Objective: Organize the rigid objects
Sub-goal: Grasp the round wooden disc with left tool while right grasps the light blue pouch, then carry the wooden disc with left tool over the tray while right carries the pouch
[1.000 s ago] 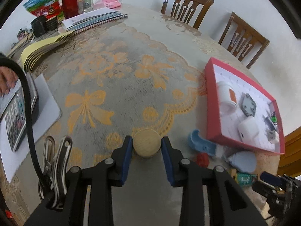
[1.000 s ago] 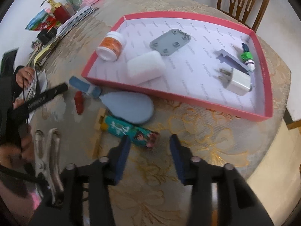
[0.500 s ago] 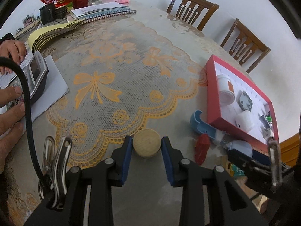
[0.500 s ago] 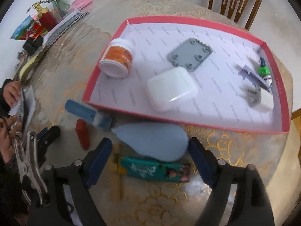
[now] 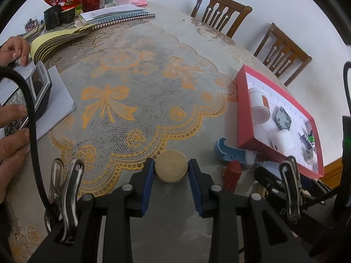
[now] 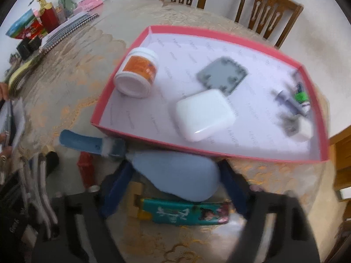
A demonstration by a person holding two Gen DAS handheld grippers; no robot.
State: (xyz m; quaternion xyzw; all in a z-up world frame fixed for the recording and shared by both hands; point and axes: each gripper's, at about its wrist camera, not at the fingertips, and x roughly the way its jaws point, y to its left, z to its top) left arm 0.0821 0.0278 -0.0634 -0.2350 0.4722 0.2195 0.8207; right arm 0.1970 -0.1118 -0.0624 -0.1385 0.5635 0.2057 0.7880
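Our left gripper clenches a round pale wooden disc over the lace-patterned table. Our right gripper straddles a flat light-blue teardrop-shaped piece, jaws closing, pads not clearly pressing; it lies just beside the red shallow cardboard tray.

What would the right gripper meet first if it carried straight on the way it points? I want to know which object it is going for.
Probably the pale blue teardrop-shaped object: it already lies between the closing jaws of the right gripper, in front of the red tray.
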